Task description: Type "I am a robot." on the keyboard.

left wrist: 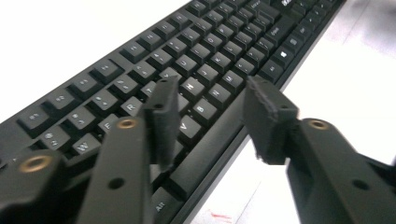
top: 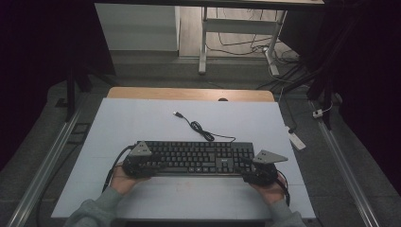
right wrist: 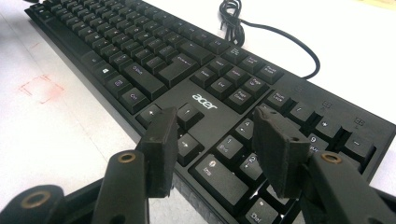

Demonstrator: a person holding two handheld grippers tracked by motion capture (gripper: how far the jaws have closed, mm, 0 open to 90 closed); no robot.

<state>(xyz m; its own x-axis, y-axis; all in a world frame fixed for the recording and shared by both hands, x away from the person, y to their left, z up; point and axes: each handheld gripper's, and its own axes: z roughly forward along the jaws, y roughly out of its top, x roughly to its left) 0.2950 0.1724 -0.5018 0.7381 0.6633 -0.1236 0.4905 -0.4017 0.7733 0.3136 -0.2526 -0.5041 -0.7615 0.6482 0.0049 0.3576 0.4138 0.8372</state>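
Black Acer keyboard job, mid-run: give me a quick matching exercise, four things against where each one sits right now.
Things:
1. left gripper
2. right gripper
3. black USB cable with its plug
4. faint red square mark on the white table sheet

Places:
A. over the number-pad end of the black keyboard
B. loose on the sheet beyond the keyboard
C. over the letter keys at the keyboard's near edge
D. on the sheet on the near side of the keyboard

Pairs: 1-C, 2-A, 3-B, 4-D
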